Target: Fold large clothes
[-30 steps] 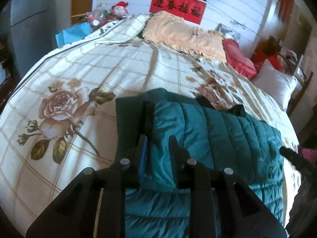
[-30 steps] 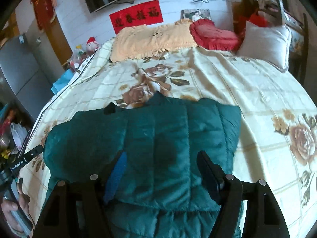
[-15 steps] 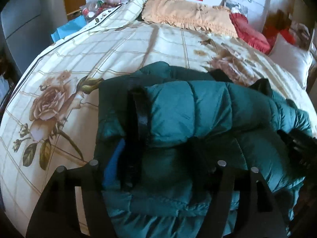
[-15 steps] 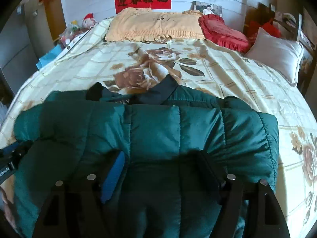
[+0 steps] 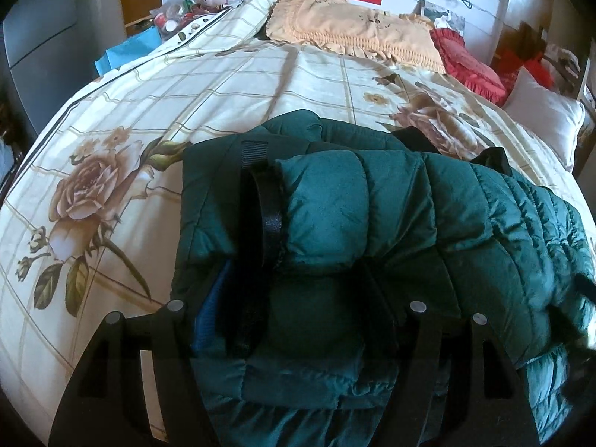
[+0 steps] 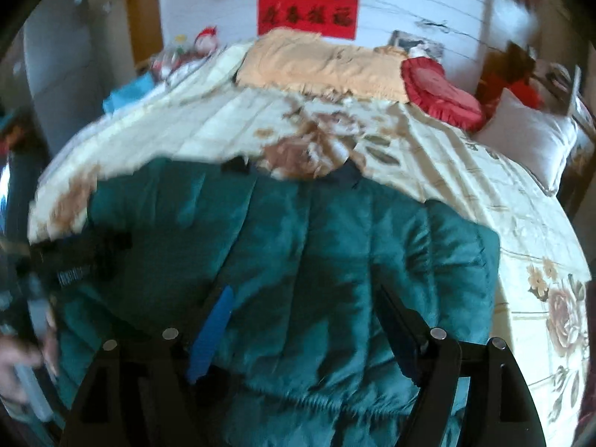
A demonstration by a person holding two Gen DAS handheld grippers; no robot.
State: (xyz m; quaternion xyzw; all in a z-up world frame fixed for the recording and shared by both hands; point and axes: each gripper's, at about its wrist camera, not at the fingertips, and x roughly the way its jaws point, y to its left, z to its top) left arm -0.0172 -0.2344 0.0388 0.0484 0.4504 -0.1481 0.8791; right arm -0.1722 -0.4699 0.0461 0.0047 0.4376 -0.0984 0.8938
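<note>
Jacket (image 5: 391,223) lies on the bed (image 5: 223,85), at the foot end, well apart from the yellow pillow (image 5: 354,33) at the head; long axis runs across the bed, side to side, not toward the pillow; dark collar (image 6: 348,175) on the edge facing the pillow; a folded-over layer sits puffed on top in the left wrist view, black strap (image 5: 266,201) running along its left end.

Your left gripper (image 5: 298,298) stands over the jacket's left end; jaws spread wide, one either side of the padded fold; blue pad sits beside the fabric, no pinch visible; I judge it holds nothing.

Your right gripper (image 6: 305,320) stands over the right half, on the side away from the pillow; view is blurred; jaws parted wide, jacket surface between them but pads clear of it; holding nothing, as far as the blur allows.

Relation that matters: the jacket spans both grippers along its length, each gripper near its own end; neither is nearer overall. Any next fold likely turns on that cross-bed axis; you'd take ends, not the collar edge. Risk: puffy fill springs back open once released.
</note>
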